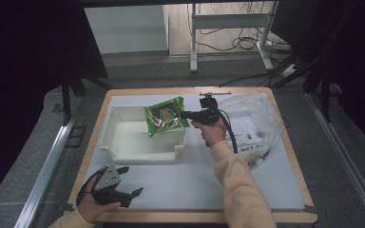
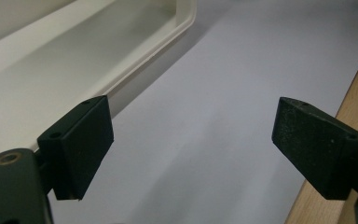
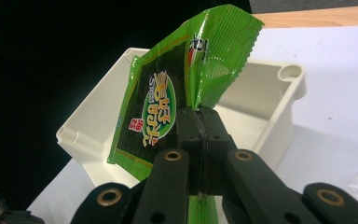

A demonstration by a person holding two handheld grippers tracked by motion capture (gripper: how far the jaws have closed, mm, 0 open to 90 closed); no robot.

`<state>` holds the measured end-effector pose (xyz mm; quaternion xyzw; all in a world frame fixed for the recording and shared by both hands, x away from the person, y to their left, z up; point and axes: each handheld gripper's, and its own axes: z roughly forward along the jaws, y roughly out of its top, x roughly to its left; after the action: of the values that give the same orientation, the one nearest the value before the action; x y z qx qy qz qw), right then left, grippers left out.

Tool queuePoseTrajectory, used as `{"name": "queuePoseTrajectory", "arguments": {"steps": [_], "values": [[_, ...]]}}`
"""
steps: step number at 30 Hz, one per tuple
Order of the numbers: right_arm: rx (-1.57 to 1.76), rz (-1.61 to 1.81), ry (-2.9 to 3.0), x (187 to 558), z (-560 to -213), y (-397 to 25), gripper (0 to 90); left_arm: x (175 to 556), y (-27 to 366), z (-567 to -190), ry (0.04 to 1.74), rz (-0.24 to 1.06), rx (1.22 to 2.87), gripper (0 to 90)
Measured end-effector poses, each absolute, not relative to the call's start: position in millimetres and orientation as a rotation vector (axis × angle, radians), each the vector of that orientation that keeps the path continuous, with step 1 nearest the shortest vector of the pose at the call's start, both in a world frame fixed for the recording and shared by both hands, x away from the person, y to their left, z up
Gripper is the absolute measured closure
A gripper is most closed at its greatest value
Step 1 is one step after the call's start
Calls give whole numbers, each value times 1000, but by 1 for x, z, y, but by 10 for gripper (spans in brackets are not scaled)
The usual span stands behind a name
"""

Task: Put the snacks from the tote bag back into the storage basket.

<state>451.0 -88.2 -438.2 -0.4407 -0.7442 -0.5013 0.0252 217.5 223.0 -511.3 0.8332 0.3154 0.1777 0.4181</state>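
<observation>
The snack packet (image 1: 165, 115) is bright green with a dark middle, a green oval with white letters, and a small red mark. The box (image 1: 123, 147) is creamy white. The table top (image 1: 190, 183) is pale grey-white with a light brown wooden edge. Both grippers, left (image 1: 126, 183) and right (image 1: 185, 114), are black. The plastic bag (image 1: 256, 121) is see-through with dark print. The sleeve (image 1: 240, 190) is peach.

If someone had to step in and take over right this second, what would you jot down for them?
Right tongs: shut on the edge of the green snack packet, held in the air above the white bin.
Left tongs: open, holding nothing, near the table's front edge.
Clear plastic bag: lying at the table's right side.
Done: packet picked up and brought over the bin.
Left: probably lower it and let go inside the bin.
</observation>
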Motion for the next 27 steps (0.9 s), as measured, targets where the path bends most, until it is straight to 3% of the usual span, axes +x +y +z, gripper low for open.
{"name": "queuePoseTrajectory", "arguments": {"steps": [27], "values": [[-1374,-1492,-2328,454,-455,-58,890,218,224,-511,787,442,2092,125]]}}
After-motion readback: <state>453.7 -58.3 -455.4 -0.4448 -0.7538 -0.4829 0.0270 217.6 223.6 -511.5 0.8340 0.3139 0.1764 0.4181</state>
